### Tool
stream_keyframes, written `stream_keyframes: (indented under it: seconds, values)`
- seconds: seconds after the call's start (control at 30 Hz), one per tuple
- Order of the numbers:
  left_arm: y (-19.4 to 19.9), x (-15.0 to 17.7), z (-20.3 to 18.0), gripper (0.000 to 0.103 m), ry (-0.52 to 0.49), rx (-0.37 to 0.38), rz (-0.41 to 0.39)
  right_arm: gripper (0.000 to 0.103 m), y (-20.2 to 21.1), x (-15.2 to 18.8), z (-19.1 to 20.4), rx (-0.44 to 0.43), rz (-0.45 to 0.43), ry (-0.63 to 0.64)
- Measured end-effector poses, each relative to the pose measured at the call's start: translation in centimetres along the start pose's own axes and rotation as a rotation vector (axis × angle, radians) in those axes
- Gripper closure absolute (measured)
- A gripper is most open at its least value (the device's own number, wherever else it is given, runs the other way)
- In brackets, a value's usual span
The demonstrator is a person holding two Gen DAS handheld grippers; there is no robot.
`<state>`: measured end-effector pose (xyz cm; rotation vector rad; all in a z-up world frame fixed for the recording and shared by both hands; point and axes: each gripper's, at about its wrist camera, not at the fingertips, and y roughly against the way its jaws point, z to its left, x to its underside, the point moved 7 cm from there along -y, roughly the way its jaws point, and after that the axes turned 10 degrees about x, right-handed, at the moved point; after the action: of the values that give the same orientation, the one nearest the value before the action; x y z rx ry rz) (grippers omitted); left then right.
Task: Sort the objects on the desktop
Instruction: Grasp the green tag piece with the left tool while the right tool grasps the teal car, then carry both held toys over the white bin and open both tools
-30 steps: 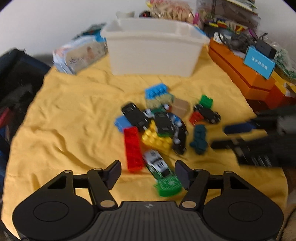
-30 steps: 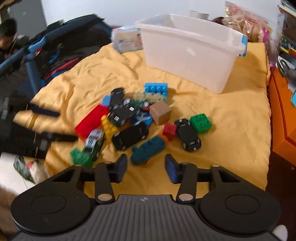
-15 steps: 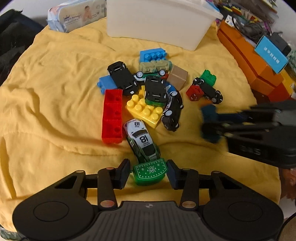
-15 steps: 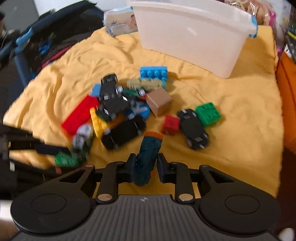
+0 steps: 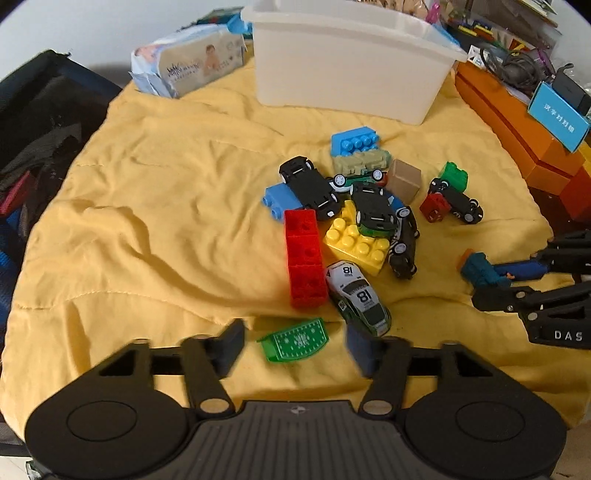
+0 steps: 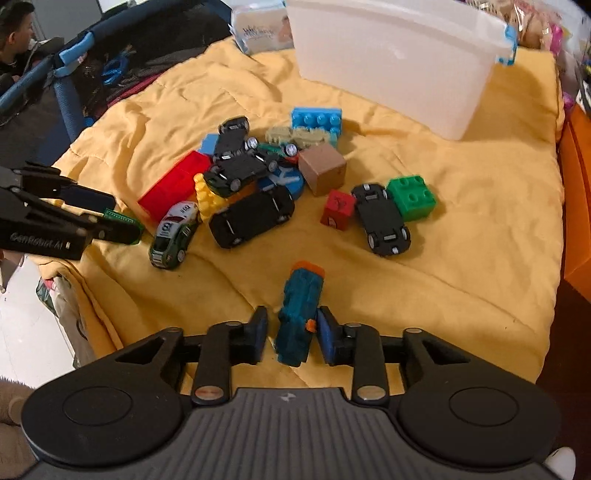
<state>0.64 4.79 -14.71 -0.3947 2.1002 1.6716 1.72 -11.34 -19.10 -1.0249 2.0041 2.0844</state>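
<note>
On the yellow cloth (image 5: 147,221) lies a heap of toy cars and bricks (image 5: 354,214), in front of a white bin (image 5: 351,70). My left gripper (image 5: 295,347) is opening. A flat green piece (image 5: 293,339) lies on the cloth between its pads, clear of both. My right gripper (image 6: 291,332) is opening too. A teal toy (image 6: 299,314) with orange ends lies between its fingers, with a gap at the left pad. In the left wrist view the right gripper (image 5: 491,284) sits right of the heap. The left gripper (image 6: 110,214) appears at the left edge of the right wrist view.
A pack of wipes (image 5: 184,70) lies left of the bin. Orange boxes (image 5: 517,122) line the right side. A dark mesh playpen (image 6: 110,55) borders the cloth on the left, with a person (image 6: 14,33) beyond it. The cloth's front edge drops off near both grippers.
Half a second ago each gripper was shut on its piece, the left on the green piece, the right on the teal toy. Both jaws have now parted and the pieces lie on the cloth.
</note>
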Motion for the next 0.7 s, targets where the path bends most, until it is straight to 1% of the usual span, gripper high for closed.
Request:
stream_keyframes:
  seconds: [0.1,0.17,0.23,0.27,0.3,0.33,0.37,0.4,0.43,0.47,0.53,0.63,0.7]
  values:
    - [-0.6,0.6,0.3,0.035,0.035,-0.018,0.005,0.065,-0.2,0.0,-0.4,0.013,-0.003,-0.044]
    - [-1.0,0.9,0.5,0.037,0.075,0.006,0.008,0.065,-0.6,0.2,-0.5,0.023,0.0,-0.07]
    - [-1.5,1.1,0.7,0.059,0.094,0.009,0.002,0.066,-1.0,0.5,-0.3,0.043,0.011,-0.066]
    - [-1.7,1.2,0.7,0.059,0.092,0.004,0.002,0.066,-1.1,0.7,-0.3,0.052,0.008,-0.064]
    - [-1.5,1.1,0.8,0.06,0.093,0.015,-0.014,0.066,-1.1,0.8,-0.3,0.056,0.003,-0.065]
    - [-1.4,1.0,1.0,0.063,0.1,0.027,-0.025,0.066,-1.1,0.9,-0.4,0.059,0.001,-0.066]
    - [-1.3,1.0,1.1,0.066,0.101,0.036,-0.03,0.068,-1.1,1.0,-0.4,0.064,0.002,-0.061]
    - [-1.2,1.0,1.2,0.067,0.095,0.044,-0.031,0.069,-1.0,1.1,-0.3,0.071,0.002,-0.047]
    - [-1.0,0.9,1.2,0.067,0.087,0.061,-0.029,0.077,-0.8,1.0,-0.3,0.073,0.001,-0.041]
    - [-0.8,0.8,1.0,0.067,0.078,0.077,-0.03,0.078,-0.4,0.9,-0.4,0.062,0.002,-0.05]
    - [0.1,-0.1,0.8,0.067,0.053,0.097,-0.047,0.078,0.3,0.5,-0.6,0.05,-0.007,-0.073]
    - [1.2,-2.0,0.2,0.067,-0.001,0.111,-0.073,0.078,1.1,-0.3,-0.7,0.08,-0.028,-0.07]
    - [2.0,-3.7,-0.1,0.067,-0.025,0.137,-0.1,0.078,1.3,-1.0,-1.0,0.07,-0.039,-0.098]
